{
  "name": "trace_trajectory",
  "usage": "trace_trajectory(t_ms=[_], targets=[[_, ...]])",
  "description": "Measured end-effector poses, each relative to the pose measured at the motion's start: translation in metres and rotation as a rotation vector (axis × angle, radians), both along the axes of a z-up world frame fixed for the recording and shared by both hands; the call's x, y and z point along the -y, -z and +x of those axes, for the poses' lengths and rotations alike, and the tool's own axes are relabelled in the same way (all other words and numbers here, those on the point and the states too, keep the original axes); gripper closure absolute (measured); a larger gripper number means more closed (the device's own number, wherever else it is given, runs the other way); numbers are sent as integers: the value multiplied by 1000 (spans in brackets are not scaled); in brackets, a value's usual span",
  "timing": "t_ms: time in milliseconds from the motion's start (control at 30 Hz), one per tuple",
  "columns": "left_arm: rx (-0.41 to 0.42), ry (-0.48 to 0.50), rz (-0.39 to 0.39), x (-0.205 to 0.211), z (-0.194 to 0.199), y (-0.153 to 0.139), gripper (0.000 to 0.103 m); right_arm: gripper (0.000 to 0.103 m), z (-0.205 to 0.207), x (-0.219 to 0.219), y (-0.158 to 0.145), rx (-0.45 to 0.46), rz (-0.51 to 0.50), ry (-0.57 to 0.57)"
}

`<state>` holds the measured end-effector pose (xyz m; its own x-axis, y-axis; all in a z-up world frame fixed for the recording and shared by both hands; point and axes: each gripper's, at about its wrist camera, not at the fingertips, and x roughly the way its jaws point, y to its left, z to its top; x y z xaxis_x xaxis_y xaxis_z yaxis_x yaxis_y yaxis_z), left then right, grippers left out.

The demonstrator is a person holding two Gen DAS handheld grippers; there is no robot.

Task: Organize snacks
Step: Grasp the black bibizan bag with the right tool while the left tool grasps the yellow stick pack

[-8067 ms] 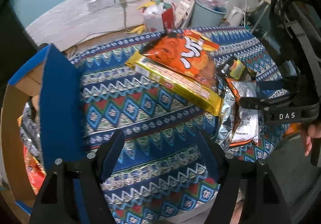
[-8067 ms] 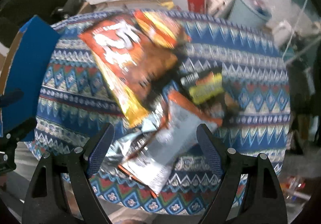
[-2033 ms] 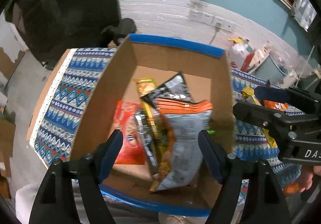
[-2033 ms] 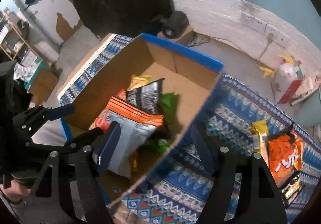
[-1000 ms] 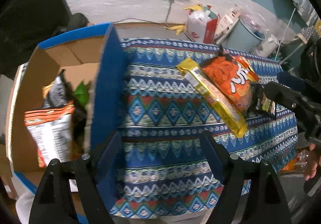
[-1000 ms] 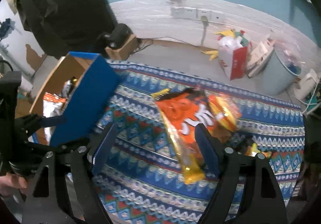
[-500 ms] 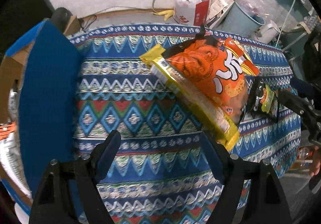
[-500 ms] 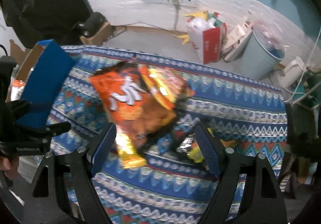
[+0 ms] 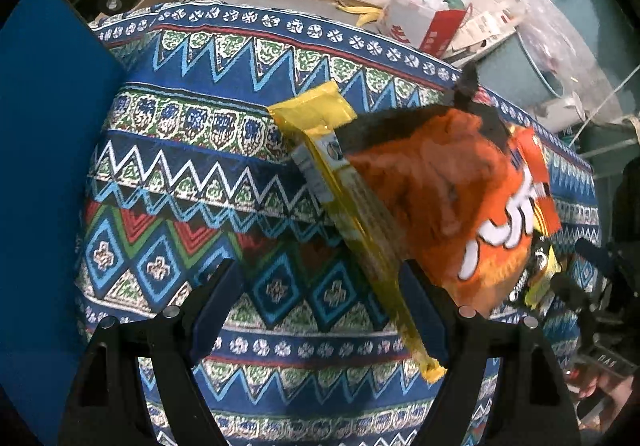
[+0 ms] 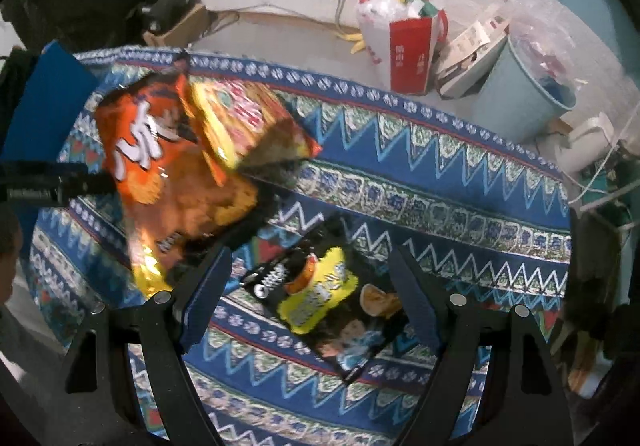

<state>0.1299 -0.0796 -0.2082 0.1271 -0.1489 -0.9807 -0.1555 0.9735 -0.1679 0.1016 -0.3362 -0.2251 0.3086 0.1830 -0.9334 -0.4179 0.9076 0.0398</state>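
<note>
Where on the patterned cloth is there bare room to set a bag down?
Bare: cloth between blue box flap and yellow packet; also beyond the black-yellow bag, toward the bucket. Crowded: the overlapping orange bag pile.

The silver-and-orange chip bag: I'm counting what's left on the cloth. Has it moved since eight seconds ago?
Yes. It no longer lies on the patterned tablecloth beside the black-and-yellow bag, which remains there. Two seconds ago it stood in the cardboard box.
</note>
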Motion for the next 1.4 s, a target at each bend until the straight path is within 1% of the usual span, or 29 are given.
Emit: trace_trajectory(t_ms=[67,133,167,367,433,500,567,633,767,800,833,867,900,933,967,1033,1067,1133,1200,1233,1333,1400], targets=[[5,-8,1,3,5,2,17,22,2,2,6,-11,7,-3],[16,-21,6,6,10,2,17,22,2,2,12,-31,12,-11],[20,-22,8,8,13,2,17,22,2,2,14,-24,-8,27],[28,0,32,26,29,9,14,21,-6,1,27,-55,-31,11],[18,22,40,37,35,15,14,21,-10,-1,29,-56,-41,6],[-6,62,66,49,39,23,14,21,-14,-3,30,-54,-55,0],[3,100,117,58,41,25,13,21,-18,-5,32,-52,-66,-6],[7,136,145,69,44,27,13,21,-20,-7,35,-46,-88,-13],[26,189,155,86,46,30,13,21,-22,-12,42,-24,-134,-23],[33,201,161,90,46,31,16,21,-24,-13,44,-24,-142,-25],[43,210,170,94,45,31,22,21,-25,-15,47,-25,-151,-29],[54,221,174,96,44,30,26,21,-26,-17,49,-25,-165,-34],[64,236,170,98,44,30,32,21,-26,-18,51,-26,-178,-41],[68,248,171,100,44,29,38,21,-28,-21,54,-27,-194,-51],[68,253,170,100,43,29,41,21,-30,-23,56,-29,-208,-60],[72,256,166,98,41,27,53,22,-33,-24,56,-22,-211,-66],[71,254,154,96,41,26,54,22,-34,-25,56,-32,-208,-63],[69,253,133,90,35,25,60,26,-36,-25,56,-45,-195,-50],[65,259,120,88,32,25,63,30,-35,-24,56,-56,-186,-42],[66,264,118,87,30,25,64,34,-35,-24,55,-58,-183,-36],[67,277,119,83,19,24,68,40,-41,-27,53,-48,-191,-18],[62,275,99,78,17,24,70,42,-43,-27,52,-44,-179,9]])
